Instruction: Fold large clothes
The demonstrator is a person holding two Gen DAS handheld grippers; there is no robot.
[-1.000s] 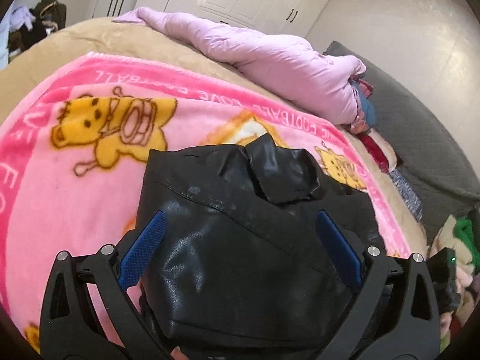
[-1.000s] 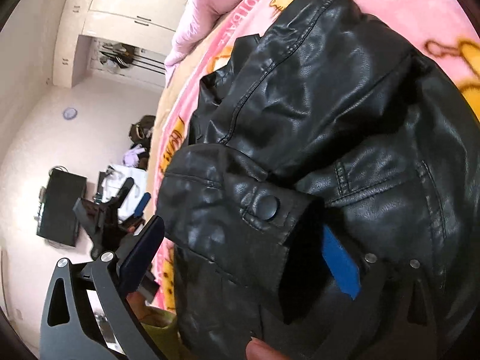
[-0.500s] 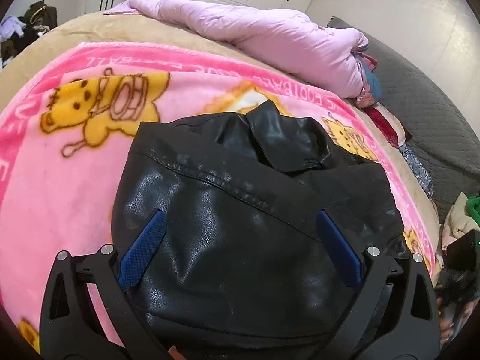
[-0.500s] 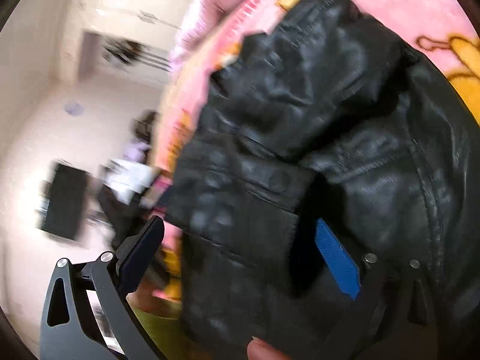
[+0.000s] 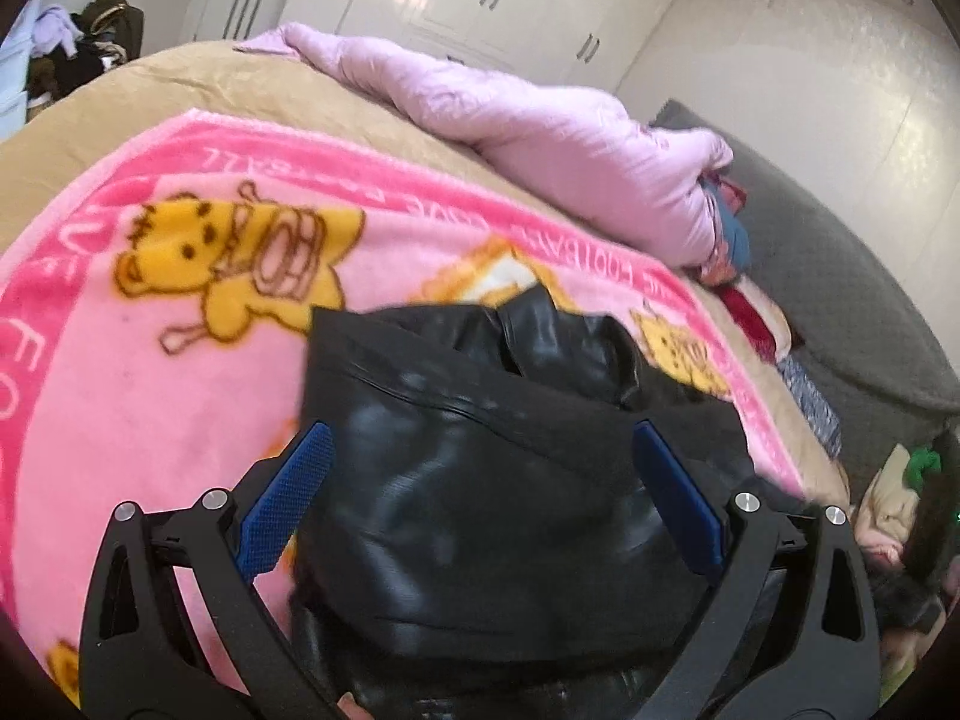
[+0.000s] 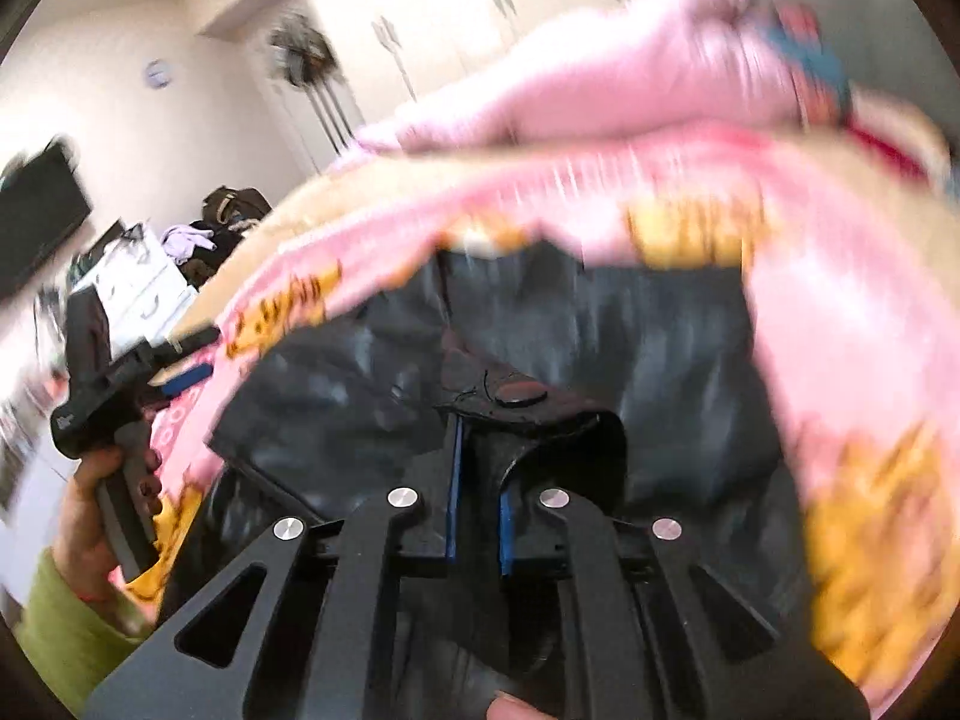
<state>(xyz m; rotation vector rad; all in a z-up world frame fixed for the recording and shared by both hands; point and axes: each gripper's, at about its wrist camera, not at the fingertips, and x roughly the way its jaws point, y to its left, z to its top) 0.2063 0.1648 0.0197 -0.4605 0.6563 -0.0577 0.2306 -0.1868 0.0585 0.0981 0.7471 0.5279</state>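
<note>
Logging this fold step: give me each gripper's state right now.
Left gripper: open, fingers spread either side of the black leather jacket.
Right gripper: shut on the black leather jacket's snap-button cuff.

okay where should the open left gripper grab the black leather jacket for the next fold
Probably the stitched folded edge of the black leather jacket, approached from the near side with the left gripper straddling it. That ridge stands proud of the pink blanket; the right gripper already pinches a buttoned flap.
</note>
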